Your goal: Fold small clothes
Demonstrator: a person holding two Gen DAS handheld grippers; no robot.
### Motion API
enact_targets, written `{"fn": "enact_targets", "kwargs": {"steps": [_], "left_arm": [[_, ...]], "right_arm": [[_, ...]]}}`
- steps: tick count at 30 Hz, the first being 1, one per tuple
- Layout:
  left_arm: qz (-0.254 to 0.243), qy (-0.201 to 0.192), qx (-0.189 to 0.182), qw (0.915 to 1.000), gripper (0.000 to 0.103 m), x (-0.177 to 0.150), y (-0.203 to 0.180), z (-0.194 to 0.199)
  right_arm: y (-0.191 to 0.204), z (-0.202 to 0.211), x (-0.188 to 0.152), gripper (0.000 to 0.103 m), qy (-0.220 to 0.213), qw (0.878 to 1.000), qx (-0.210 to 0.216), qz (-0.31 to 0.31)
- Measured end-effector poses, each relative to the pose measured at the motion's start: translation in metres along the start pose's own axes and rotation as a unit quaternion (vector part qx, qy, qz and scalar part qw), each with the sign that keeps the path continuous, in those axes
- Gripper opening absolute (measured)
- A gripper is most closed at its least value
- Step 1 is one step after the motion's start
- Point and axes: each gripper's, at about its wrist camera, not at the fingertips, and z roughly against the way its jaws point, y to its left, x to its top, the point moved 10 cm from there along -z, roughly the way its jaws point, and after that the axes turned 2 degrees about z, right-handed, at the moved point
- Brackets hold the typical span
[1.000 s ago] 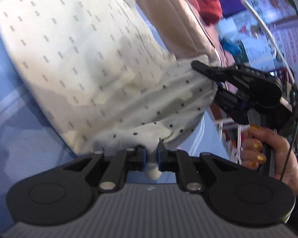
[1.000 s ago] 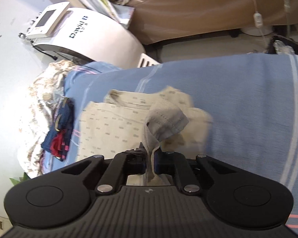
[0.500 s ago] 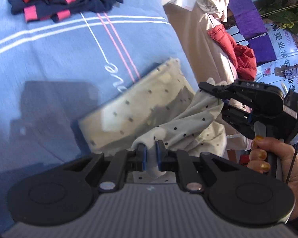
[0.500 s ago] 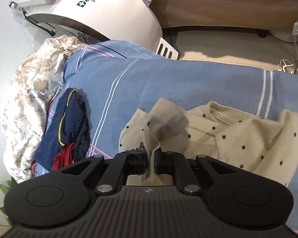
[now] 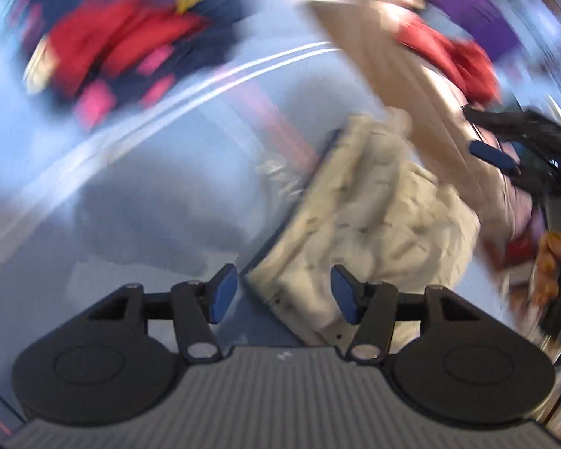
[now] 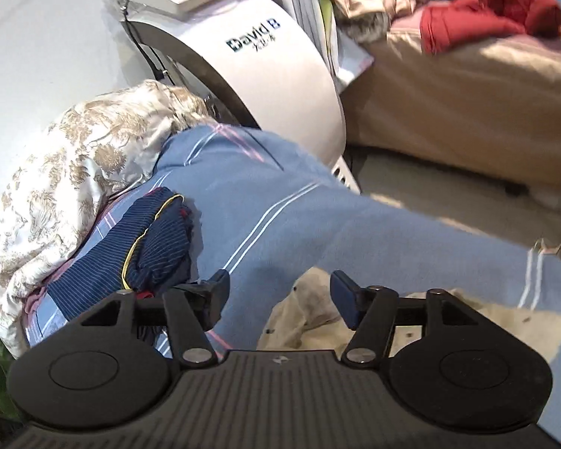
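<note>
Cream dotted garment [image 5: 370, 220]: laid crumpled on the blue striped bed cover [image 6: 299, 224]. Left hand-held gripper [image 5: 282, 295] and right hand-held gripper [image 6: 278, 299]: 2 units, jaws opening above the garment, nothing gripped. Navy clothes pile [image 6: 146, 247]: lying apart from the garment.

Blue striped bedsheet [image 6: 299, 224] bears cream garment [image 5: 374, 224], navy clothes [image 6: 157, 247].

blue striped bedsheet [image 6: 288, 217] | white machine [image 6: 243, 56] | tan couch [image 6: 467, 104]
</note>
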Motion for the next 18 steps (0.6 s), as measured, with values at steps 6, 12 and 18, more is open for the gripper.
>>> {"fn": "enact_targets", "kwargs": {"steps": [6, 12, 18], "left_arm": [[-0.256, 0.0, -0.03, 0.9662, 0.064, -0.011, -0.083, -0.005], [-0.292, 0.03, 0.027, 0.9555, 0.056, -0.026, -0.069, -0.039], [-0.293, 0.051, 0.051, 0.9534, 0.041, -0.024, -0.041, -0.053]], "right_arm": [[-0.056, 0.022, -0.03, 0.06, 0.061, 0.997, 0.004, -0.04], [-0.043, -0.009, -0.046, 0.058, 0.094, 0.991, 0.021, -0.094], [-0.048, -0.047, -0.07, 0.047, 0.154, 0.98, -0.031, -0.118]]}}
